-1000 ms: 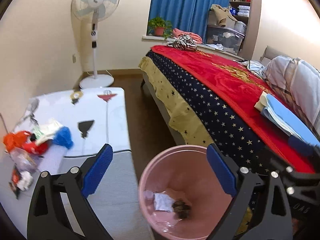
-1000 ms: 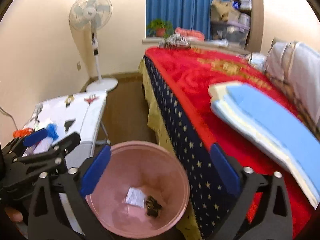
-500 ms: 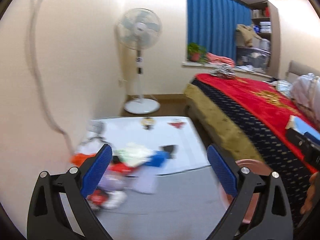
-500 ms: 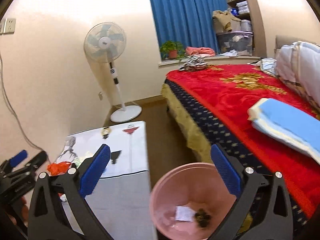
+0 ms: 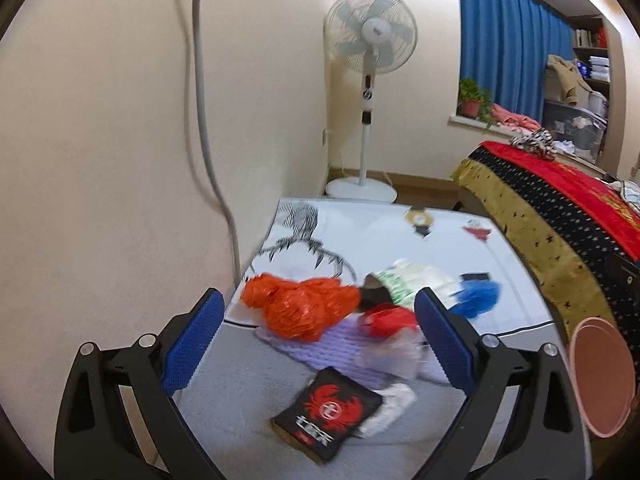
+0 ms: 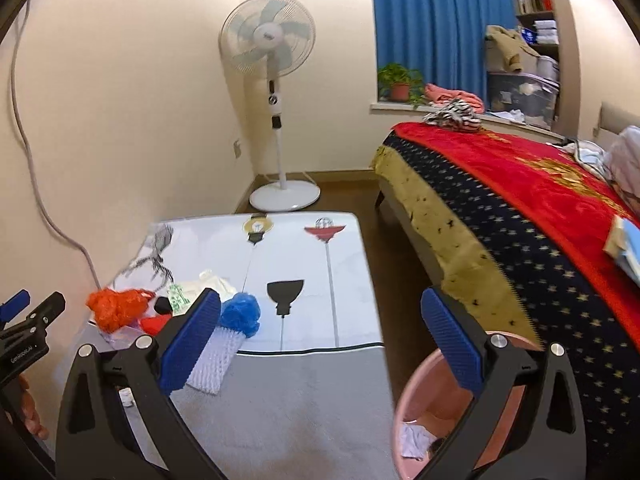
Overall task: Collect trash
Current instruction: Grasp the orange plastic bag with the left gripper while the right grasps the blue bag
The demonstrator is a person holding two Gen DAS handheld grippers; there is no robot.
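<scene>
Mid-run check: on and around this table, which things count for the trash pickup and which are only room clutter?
For the job:
- orange plastic bag
- blue plastic bag
- black packet with red emblem
- crumpled white paper
- pink bin, paper already inside
- left gripper and right gripper, both open, empty

Just lying about:
- standing fan
- bed
- potted plant

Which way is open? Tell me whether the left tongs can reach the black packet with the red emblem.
Probably yes: the left tongs are open, and the black packet with the red emblem lies uncovered just ahead.
</scene>
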